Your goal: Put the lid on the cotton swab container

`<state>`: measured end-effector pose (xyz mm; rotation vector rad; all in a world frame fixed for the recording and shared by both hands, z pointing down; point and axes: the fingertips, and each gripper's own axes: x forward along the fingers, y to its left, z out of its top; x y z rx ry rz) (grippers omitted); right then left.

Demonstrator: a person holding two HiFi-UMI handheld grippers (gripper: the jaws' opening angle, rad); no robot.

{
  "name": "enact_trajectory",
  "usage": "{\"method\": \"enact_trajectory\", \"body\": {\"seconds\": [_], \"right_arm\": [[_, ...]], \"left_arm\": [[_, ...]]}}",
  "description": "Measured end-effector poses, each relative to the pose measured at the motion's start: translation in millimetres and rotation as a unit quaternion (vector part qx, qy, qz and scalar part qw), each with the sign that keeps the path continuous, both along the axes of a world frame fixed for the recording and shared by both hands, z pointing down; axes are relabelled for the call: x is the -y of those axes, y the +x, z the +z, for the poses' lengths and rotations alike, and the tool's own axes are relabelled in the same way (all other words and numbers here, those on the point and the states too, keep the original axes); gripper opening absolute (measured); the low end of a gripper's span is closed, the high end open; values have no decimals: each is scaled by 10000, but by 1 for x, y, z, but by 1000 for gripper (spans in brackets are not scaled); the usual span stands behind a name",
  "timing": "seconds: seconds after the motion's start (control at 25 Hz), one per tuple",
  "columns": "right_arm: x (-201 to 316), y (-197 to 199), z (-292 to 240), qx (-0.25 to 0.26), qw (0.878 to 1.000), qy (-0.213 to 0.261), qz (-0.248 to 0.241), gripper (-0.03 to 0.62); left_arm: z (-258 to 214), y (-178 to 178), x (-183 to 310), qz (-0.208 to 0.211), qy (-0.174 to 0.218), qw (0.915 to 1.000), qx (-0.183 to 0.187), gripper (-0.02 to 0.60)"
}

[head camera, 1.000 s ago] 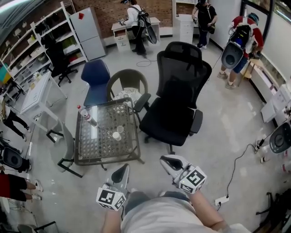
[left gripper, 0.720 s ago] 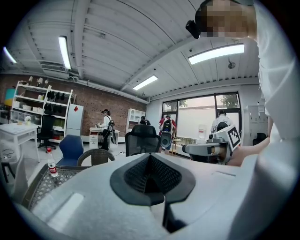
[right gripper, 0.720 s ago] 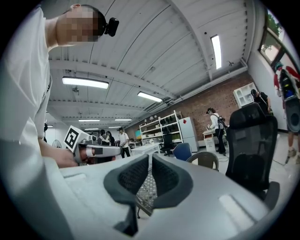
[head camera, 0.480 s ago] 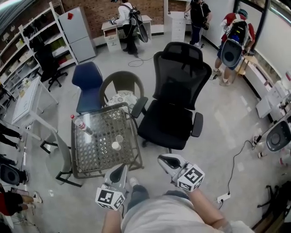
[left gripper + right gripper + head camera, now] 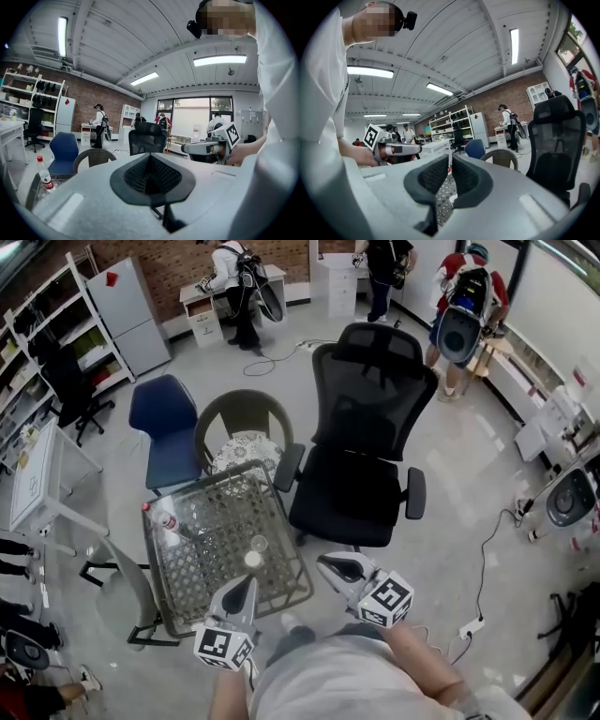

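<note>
A small clear container stands on the glass-topped wicker table, with a white round lid lying just in front of it. My left gripper hangs over the table's near edge, close to the lid, with its jaws shut and empty. My right gripper is to the right of the table, past its corner. Its pads stand almost together with only a thin slit, and nothing is between them. In both gripper views the container is hidden behind the jaws.
A plastic water bottle lies at the table's left side. Behind the table are a wicker chair and a blue chair; a black office chair stands to its right. People stand at the far wall, and a cable runs across the floor.
Both grippers and the head have come forward toward the table. The table now lies closer, and the left gripper's tip has reached its near edge beside the lid.
</note>
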<state>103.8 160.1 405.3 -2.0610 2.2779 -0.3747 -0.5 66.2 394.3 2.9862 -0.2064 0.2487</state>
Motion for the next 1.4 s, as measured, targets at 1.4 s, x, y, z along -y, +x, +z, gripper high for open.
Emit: {"method": "enact_trajectory", "body": {"seconds": [1.4], "right_arm": [[191, -4, 82, 33, 9898, -1142, -847, 26]], "left_arm": [[96, -51, 167, -836, -813, 9905, 728, 9]]}}
